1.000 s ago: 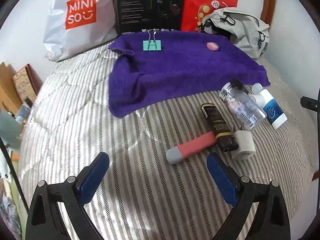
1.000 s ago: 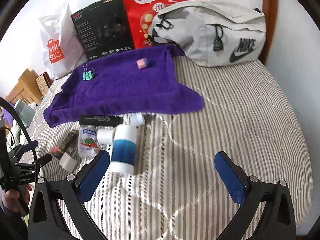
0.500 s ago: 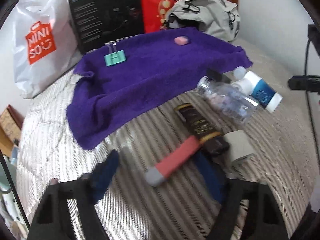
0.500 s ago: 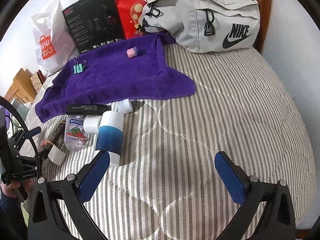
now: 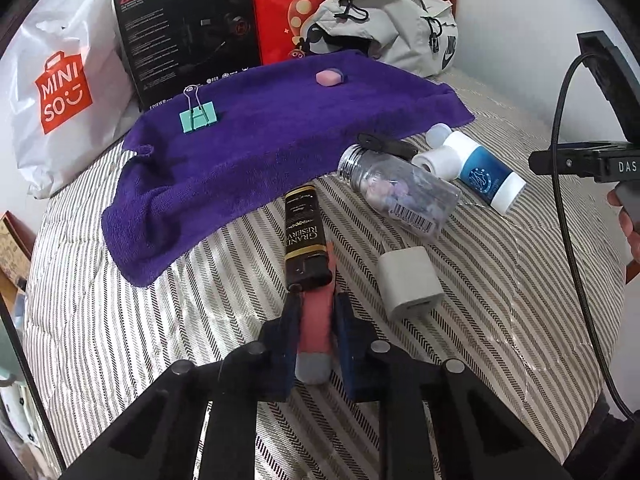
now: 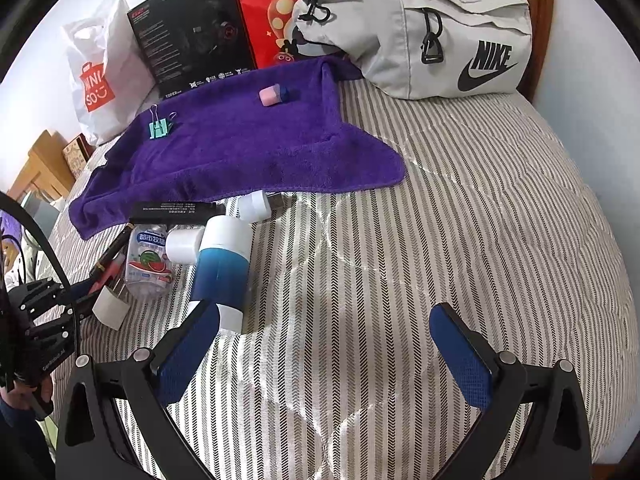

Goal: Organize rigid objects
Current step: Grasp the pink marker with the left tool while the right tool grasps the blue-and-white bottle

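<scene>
My left gripper [image 5: 316, 312] is shut on a pink stick with a grey cap [image 5: 316, 332] lying on the striped bed. A black lighter [image 5: 304, 236] lies across its far end. A white charger cube [image 5: 410, 280], a clear bottle [image 5: 396, 188] and a blue-white bottle [image 5: 480, 172] lie to the right. A purple towel [image 5: 260, 132] holds a teal binder clip [image 5: 198, 118] and a pink eraser [image 5: 329, 77]. My right gripper [image 6: 324, 340] is open and empty, its left finger beside the blue-white bottle [image 6: 222, 268].
A Miniso bag [image 5: 60, 88], a black box [image 5: 188, 36], a red bag [image 5: 312, 4] and a grey Nike bag [image 6: 440, 36] stand along the back. A black flat stick [image 6: 172, 212] and a small white cap [image 6: 254, 206] lie by the towel's front edge.
My left gripper has moved forward and closed its fingers on the pink stick. My right gripper has moved closer to the blue-white bottle and stays open.
</scene>
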### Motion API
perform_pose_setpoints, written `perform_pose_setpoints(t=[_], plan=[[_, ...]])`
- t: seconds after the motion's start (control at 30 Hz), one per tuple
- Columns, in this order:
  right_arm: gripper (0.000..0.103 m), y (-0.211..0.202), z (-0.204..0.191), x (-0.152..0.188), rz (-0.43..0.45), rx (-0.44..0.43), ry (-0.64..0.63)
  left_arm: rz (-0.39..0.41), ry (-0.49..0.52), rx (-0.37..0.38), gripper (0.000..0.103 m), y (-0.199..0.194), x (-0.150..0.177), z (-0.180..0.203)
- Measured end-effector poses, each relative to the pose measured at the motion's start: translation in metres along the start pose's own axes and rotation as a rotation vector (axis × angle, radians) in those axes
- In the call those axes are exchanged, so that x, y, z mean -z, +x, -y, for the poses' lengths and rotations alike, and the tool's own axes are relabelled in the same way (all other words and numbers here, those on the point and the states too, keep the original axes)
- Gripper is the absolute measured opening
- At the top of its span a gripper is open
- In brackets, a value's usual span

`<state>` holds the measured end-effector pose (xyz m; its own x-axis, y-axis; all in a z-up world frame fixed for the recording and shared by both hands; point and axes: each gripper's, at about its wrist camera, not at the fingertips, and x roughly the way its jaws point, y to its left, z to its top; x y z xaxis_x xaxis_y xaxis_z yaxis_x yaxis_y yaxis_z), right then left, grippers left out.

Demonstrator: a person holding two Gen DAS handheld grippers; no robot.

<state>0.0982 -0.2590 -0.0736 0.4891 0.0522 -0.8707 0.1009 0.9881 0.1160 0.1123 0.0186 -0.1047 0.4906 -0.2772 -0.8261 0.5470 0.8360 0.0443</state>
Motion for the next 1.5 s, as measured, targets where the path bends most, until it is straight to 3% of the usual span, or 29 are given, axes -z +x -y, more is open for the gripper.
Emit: perform_pose_setpoints(t=[0.5, 0.8, 1.0, 1.07, 1.3, 1.47, 1.5], plan=[[0.103, 0.012, -0.007, 0.001, -0.005, -0.026, -0.010, -0.020, -0.056, -0.055, 0.017, 0.004, -0.006, 0.001], [0.103, 0.007, -0.017, 0.000, 0.030, -0.075, -0.025, -0.022, -0.163, -0.091, 0.016, -0.011, 0.016, -0.019], [0.100, 0.029, -0.034, -0.012, 0.010, -0.089, -0.059, -0.018, -0.202, -0.107, 0.016, -0.014, 0.020, -0.026], [0.089, 0.041, -0.042, -0.014, -0.019, -0.073, -0.083, -0.021, -0.203, -0.115, 0.016, -0.015, 0.022, -0.029], [0.076, 0.053, -0.063, -0.014, -0.001, 0.030, -0.199, -0.028, -0.233, -0.148, 0.016, -0.019, 0.026, -0.041], [0.044, 0.045, -0.057, -0.014, -0.005, 0.023, -0.219, -0.030, -0.238, -0.159, 0.016, -0.017, 0.026, -0.046], [0.041, 0.044, -0.055, -0.014, -0.007, 0.026, -0.219, -0.028, -0.242, -0.160, 0.016, -0.017, 0.026, -0.046]])
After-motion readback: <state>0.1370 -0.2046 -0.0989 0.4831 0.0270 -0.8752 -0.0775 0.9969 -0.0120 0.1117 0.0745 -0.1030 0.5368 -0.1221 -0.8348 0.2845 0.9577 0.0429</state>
